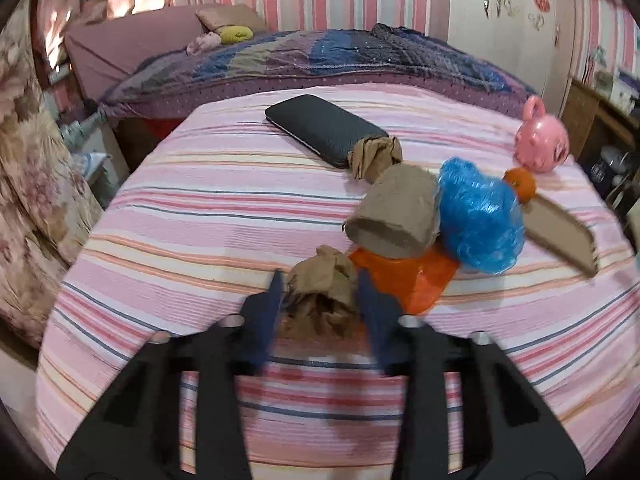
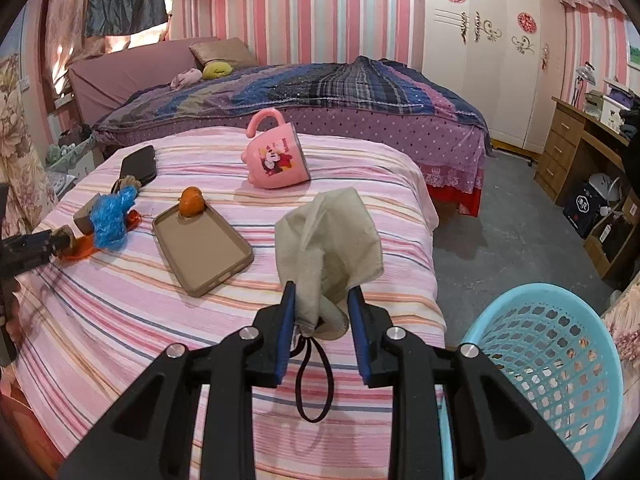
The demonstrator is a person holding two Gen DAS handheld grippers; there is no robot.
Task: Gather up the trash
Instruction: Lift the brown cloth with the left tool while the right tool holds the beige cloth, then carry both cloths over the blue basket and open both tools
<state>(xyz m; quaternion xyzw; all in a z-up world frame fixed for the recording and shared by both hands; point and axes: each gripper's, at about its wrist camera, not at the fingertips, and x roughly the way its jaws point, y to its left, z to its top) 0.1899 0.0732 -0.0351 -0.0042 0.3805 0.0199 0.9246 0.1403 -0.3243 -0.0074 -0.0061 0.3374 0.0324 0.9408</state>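
From the left wrist we see our left claw (image 1: 320, 292) low over the striped counter (image 1: 200, 208), its blue fingers (image 1: 272, 304) partly closed on either side of a crumpled brown paper wad (image 1: 322, 284). The fingers lie against the wad's sides, though blur keeps us from saying how firmly they press. Just behind the wad is an orange plastic scrap (image 1: 404, 276), and on it rests a cardboard tube (image 1: 394, 216) lying on its side. A blue plastic bag ball (image 1: 480, 216) touches the tube's right side. Farther back a second brown wad (image 1: 376, 156) lies against the end of a black phone (image 1: 320, 128). A tangerine (image 1: 522, 184) sits beyond the blue ball, with a pink mug (image 1: 542, 144) near the far right edge. Most of the counter's left side is bare cloth.

From the right wrist we see what the left cannot: a light blue mesh basket (image 2: 552, 356) beside the counter's near right corner, and through its mesh we can make out nothing inside. Our right claw (image 2: 322, 300) is closed about as far as it goes on a beige tissue (image 2: 328, 240), held above the counter; a black elastic loop (image 2: 316, 380) hangs below it. A tan phone case (image 2: 200, 248) lies open side up with the tangerine touching its far end. The pink mug is tipped over near the far edge. The left claw enters at the left border by the blue ball. Open grey floor (image 2: 500, 220) lies right of the counter.
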